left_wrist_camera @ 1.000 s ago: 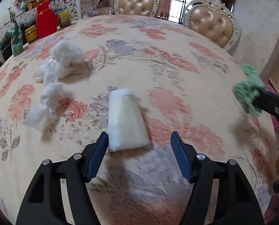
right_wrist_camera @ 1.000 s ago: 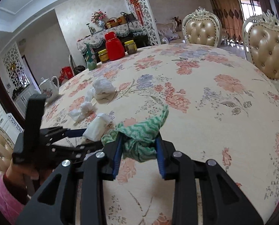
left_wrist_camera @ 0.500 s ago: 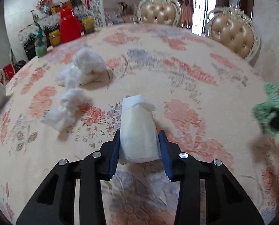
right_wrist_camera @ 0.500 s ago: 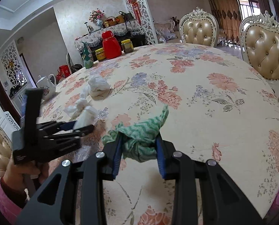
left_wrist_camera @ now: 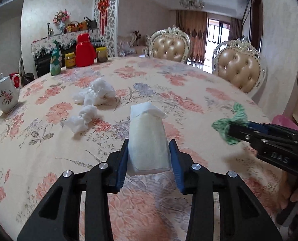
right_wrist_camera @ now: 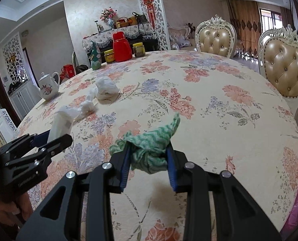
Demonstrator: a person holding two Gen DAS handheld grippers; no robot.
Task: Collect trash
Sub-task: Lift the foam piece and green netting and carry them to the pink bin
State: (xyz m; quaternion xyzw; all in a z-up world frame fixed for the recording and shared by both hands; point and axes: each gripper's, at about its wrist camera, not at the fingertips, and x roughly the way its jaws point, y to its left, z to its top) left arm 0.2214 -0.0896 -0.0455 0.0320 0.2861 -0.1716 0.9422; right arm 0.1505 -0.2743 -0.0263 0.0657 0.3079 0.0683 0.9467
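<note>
Round counter [left_wrist_camera: 189,100] under a cream cloth printed with pink and lilac flowers; near its middle, a larger crumpled white tissue [left_wrist_camera: 97,92], and just in front of that a smaller twisted tissue [left_wrist_camera: 81,118], close but whether touching cannot be told; at the left edge, a white floral teapot [left_wrist_camera: 5,96]; along the far edge, in a row, a green patterned bottle [left_wrist_camera: 55,61], a yellow-lidded jar [left_wrist_camera: 69,60], a red jug [left_wrist_camera: 84,50], a second jar [left_wrist_camera: 102,54].

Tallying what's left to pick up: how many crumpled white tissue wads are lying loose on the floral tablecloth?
2: a large crumpled white tissue wad toward the red jug, and a small twisted white tissue wad nearer the left claw. Others may be hidden.
</note>
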